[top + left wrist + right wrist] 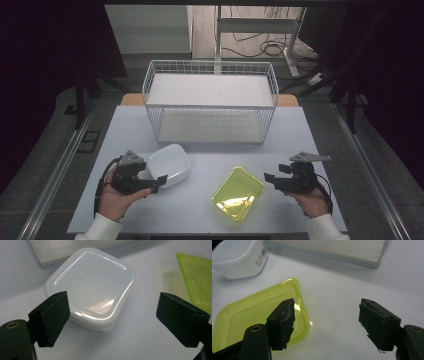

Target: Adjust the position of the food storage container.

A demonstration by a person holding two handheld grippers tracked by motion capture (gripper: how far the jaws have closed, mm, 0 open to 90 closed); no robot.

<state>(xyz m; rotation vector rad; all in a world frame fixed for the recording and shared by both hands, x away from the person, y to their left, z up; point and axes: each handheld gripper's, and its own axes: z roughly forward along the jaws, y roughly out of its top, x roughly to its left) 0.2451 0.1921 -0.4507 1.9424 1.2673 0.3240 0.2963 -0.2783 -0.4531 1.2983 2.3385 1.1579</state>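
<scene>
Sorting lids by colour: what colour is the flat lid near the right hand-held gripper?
Translucent yellow-green lid, clearest in the right gripper view.

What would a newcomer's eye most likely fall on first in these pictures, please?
Probably the yellow-green container, bright against the pale table, near the front between the two grippers. Behind it stands a large white wire basket, and a white lidded box sits just ahead of the open left gripper.
</scene>
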